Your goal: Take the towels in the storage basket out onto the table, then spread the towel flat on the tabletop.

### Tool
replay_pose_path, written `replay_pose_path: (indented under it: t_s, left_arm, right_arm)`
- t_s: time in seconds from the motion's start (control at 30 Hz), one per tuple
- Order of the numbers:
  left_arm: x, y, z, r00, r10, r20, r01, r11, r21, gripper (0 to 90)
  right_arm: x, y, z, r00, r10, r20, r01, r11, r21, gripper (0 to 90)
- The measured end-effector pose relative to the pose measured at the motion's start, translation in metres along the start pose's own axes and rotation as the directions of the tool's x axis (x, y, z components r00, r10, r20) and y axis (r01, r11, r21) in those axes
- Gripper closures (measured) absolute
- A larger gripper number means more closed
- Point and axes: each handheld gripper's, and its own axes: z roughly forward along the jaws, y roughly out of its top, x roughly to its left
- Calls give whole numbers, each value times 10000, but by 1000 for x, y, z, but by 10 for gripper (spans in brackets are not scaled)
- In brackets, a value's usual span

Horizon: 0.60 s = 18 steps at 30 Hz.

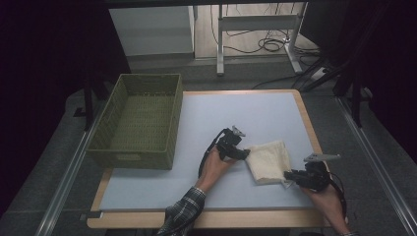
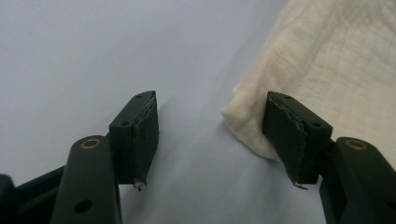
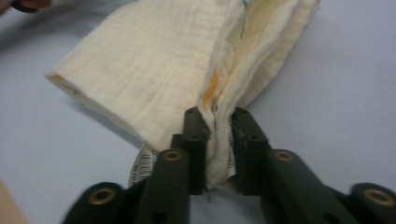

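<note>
A folded cream cloth [image 1: 269,158] lies on the pale blue mat [image 1: 231,113], right of centre. My left gripper [image 1: 244,153] rests at the cloth's left corner. In the left gripper view its jaws [image 2: 210,112] stand wide apart over bare mat, and the cloth's corner [image 2: 336,60] lies just behind the right-hand jaw, not pinched. My right gripper [image 1: 286,176] sits at the cloth's near right corner. In the right gripper view it [image 3: 218,116] is shut on the cloth's bunched layers [image 3: 154,70], with a printed label poking out under the jaws.
A green woven basket [image 1: 133,160] stands at the table's left side, nothing visible inside it. The mat's wooden border [image 1: 310,128] runs close to the right of the cloth. Beyond the table are desk legs and floor cables [image 1: 268,44].
</note>
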Motion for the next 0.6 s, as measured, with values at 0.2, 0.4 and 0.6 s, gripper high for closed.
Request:
replay_pose_path:
  t_s: [0.2, 0.4, 0.6]
  left_arm:
    - [-3, 3, -2, 9982, -66, 601, 52, 9997, 223, 573]
    - [-7, 6, -3, 9941, -84, 1080, 40, 9992, 405, 841]
    - [-1, 8, -13, 9947, -199, 1010, 182, 9997, 176, 854]
  right_arm:
    - [-1, 2, -1, 9999, 94, -83, -94, 10000, -30, 821]
    - [2, 5, -5, 9998, 25, -200, -30, 9997, -252, 821]
    - [4, 10, -11, 9983, 46, -576, -75, 9987, -500, 821]
